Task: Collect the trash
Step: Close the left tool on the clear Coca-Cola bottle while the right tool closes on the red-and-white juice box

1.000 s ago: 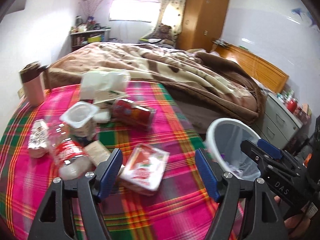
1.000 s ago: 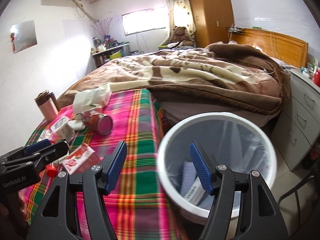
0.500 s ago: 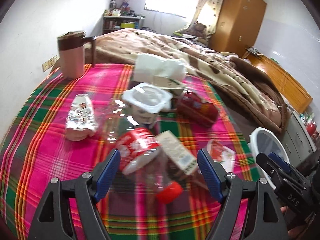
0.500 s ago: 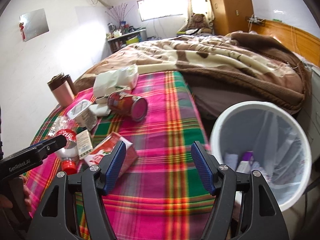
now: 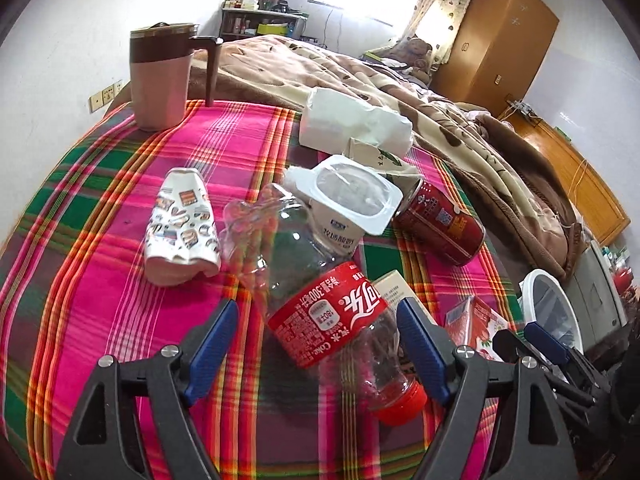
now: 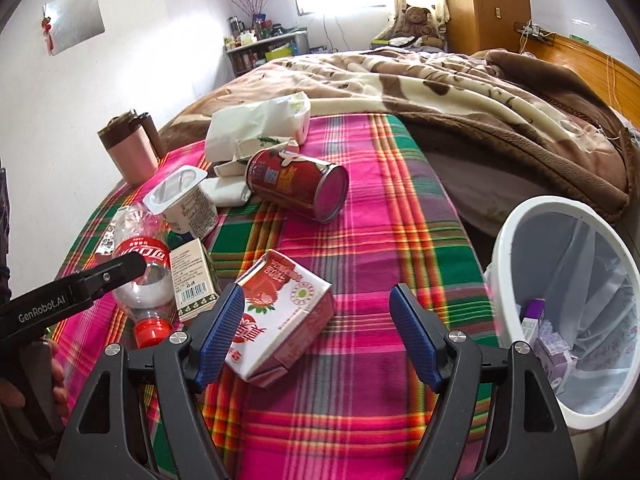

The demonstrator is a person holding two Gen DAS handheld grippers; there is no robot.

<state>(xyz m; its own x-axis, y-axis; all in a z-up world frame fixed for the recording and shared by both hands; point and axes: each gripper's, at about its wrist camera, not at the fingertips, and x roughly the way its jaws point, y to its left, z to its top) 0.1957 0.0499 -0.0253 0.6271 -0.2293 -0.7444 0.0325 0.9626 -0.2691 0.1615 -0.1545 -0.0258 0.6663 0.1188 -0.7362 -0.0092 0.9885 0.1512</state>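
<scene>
Trash lies on a plaid cloth (image 5: 100,216). A crushed clear cola bottle (image 5: 320,304) with a red label and red cap lies between the open fingers of my left gripper (image 5: 316,330); it also shows in the right wrist view (image 6: 140,276). A strawberry milk carton (image 6: 280,312) lies between the open fingers of my right gripper (image 6: 316,334). A yogurt cup (image 5: 348,208), a red can (image 5: 440,224), a small green-white box (image 6: 192,276) and a crumpled paper cup (image 5: 180,224) lie around. A white trash bin (image 6: 560,304) stands at the right, with boxes inside.
A pink mug (image 5: 160,80) with a brown lid stands at the cloth's far left corner. A white tissue pack (image 5: 352,124) lies at the cloth's far edge. A brown blanket (image 6: 440,88) covers the bed beyond. A wooden wardrobe (image 5: 496,36) stands far back.
My left gripper has swung left and closed in on the cola bottle, which now lies between its fingers. My right gripper has moved left from the bin to over the milk carton.
</scene>
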